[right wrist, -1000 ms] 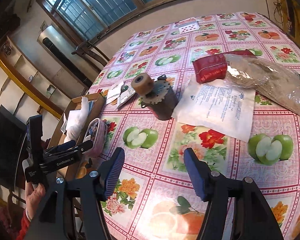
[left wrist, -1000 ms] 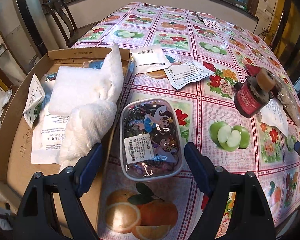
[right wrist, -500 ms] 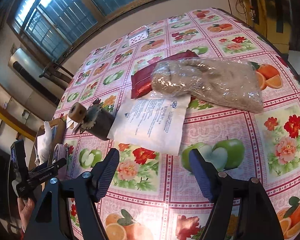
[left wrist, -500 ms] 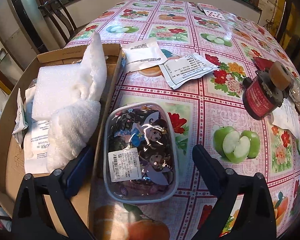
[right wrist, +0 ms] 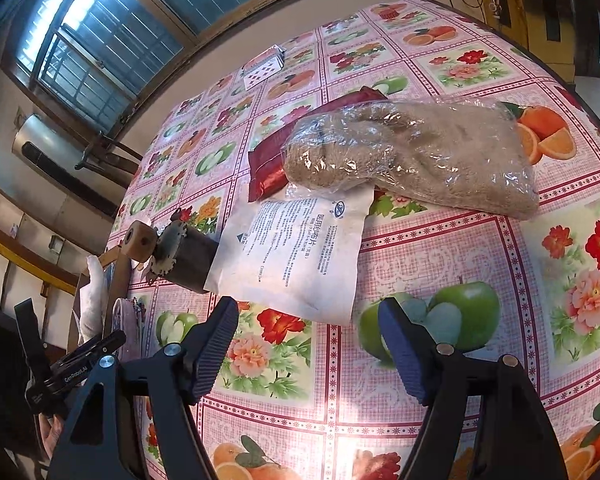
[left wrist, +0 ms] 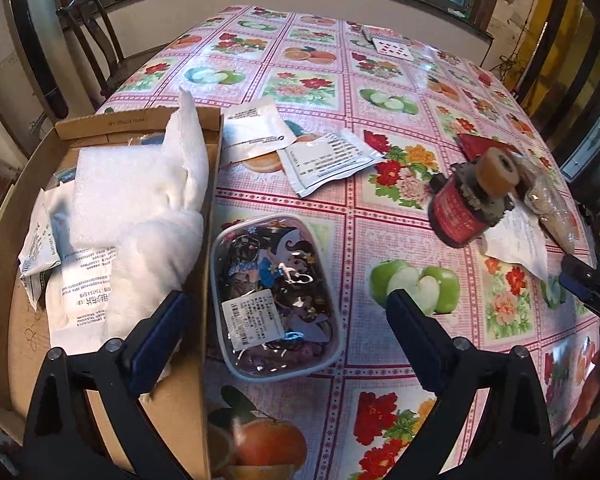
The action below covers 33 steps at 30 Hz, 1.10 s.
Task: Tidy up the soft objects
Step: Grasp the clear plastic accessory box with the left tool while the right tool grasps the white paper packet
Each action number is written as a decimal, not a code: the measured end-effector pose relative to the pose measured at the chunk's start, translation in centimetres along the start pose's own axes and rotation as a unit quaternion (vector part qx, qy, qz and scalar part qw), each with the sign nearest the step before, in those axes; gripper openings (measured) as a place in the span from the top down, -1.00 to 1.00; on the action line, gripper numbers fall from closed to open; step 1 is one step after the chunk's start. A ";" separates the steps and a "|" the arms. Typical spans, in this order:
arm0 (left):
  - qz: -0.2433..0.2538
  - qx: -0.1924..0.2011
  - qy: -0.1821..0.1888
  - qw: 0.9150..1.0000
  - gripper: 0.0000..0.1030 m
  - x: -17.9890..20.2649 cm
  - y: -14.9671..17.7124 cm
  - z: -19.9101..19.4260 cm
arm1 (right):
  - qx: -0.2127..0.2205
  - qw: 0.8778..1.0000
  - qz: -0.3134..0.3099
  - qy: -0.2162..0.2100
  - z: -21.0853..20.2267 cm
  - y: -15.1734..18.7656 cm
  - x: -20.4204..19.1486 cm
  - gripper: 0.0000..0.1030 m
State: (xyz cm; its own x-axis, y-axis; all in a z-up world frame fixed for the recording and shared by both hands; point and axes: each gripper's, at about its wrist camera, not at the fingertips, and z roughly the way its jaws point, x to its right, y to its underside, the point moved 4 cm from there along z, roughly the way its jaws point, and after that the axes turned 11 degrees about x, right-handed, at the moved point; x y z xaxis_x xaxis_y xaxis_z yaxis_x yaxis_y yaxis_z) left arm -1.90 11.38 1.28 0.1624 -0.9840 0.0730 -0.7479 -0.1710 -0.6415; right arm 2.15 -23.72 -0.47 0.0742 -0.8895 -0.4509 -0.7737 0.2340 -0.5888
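Observation:
My left gripper is open over a clear plastic case of hair accessories lying on the tablecloth; its pads stand wider than the case and do not touch it. Beside the case, a cardboard box holds a white towel, a foam sheet and white packets. My right gripper is open just short of a white gauze packet, with nothing between its fingers. Behind that packet lie a brown fluffy item in a clear bag and a red pouch.
A dark jar with a tape roll on it rests on the white packet's left edge. Two more white packets lie beyond the case. Playing cards sit at the far end, a chair behind the box. The table edge curves near the bag.
The left jaws have spread wider around the case and the left view has drawn back slightly. The right gripper swung from the jar toward the gauze packet and brown bag, rolling and opening a little.

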 end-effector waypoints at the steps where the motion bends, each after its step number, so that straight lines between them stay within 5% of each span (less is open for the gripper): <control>1: 0.002 -0.003 0.012 1.000 -0.91 0.4 -0.1 -0.5 | 0.000 1.000 0.000 -0.001 0.0 0.0 -0.1 -0.45; 6: 0.004 -0.029 0.056 0.998 -0.92 2.1 0.0 -1.1 | -0.004 1.000 -0.001 -0.006 0.3 0.0 -0.4 -0.45; 26: -0.045 -0.027 -0.016 0.999 -0.93 -2.5 0.9 2.2 | -0.021 1.000 -0.002 -0.010 2.0 0.5 -0.2 -0.45; 33: -0.033 -0.049 -0.019 0.998 -0.93 -0.9 0.8 4.0 | -0.027 1.000 -0.005 0.010 3.4 0.0 0.0 -0.46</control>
State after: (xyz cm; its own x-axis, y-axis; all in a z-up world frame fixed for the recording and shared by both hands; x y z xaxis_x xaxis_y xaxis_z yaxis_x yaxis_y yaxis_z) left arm -0.13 12.33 -2.34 0.2362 -0.9681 0.0833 -0.7934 -0.2417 -0.5587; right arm 4.31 -22.36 -2.72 0.0696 -0.8991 -0.4321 -0.8064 0.2043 -0.5550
